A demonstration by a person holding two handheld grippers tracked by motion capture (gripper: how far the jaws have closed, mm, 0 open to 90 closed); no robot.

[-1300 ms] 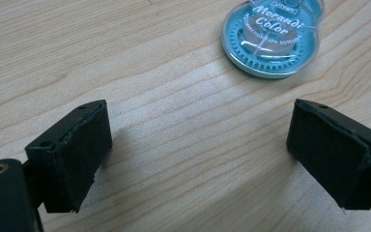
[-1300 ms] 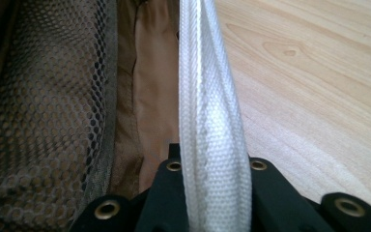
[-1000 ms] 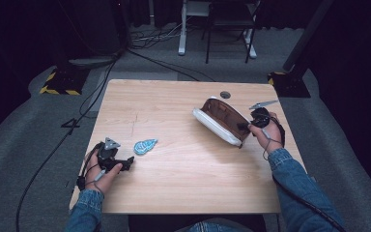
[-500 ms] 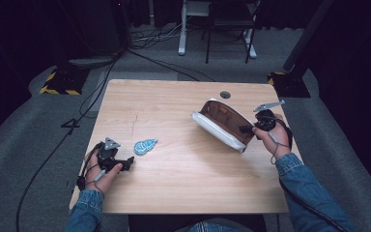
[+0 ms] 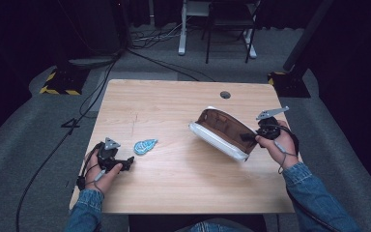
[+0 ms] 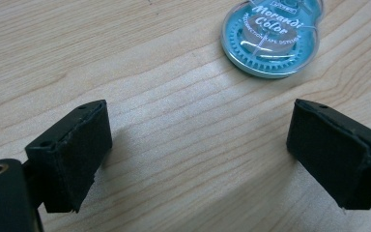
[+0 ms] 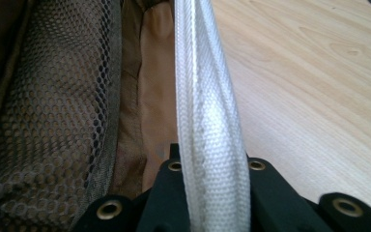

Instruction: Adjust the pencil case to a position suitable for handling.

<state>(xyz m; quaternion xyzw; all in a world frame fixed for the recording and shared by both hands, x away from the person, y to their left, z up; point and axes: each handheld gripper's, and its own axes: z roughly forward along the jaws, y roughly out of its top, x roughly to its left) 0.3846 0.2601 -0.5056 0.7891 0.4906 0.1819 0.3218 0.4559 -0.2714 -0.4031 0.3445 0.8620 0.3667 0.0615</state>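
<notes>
A white pouch (image 5: 217,137) with a brown lining lies open on the right half of the table. My right gripper (image 5: 249,137) is shut on its white rim (image 7: 207,121), at the pouch's right end; brown mesh (image 7: 53,96) lines the inside. A teal correction-tape dispenser (image 5: 145,145) lies flat on the wood at the left. My left gripper (image 5: 127,162) rests on the table just short of it, open with nothing between its black pads (image 6: 72,150). The dispenser (image 6: 270,38) sits beyond the jaws, apart from them.
The wooden table (image 5: 174,106) has a round cable hole (image 5: 225,94) near its far edge. Cables, a yellow-striped base (image 5: 60,82) and desk legs stand on the grey floor behind. Bare wood lies between the two hands.
The right gripper has tipped and shifted the pouch a little, its opening now facing more upward and left. The left gripper and the dispenser have stayed put.
</notes>
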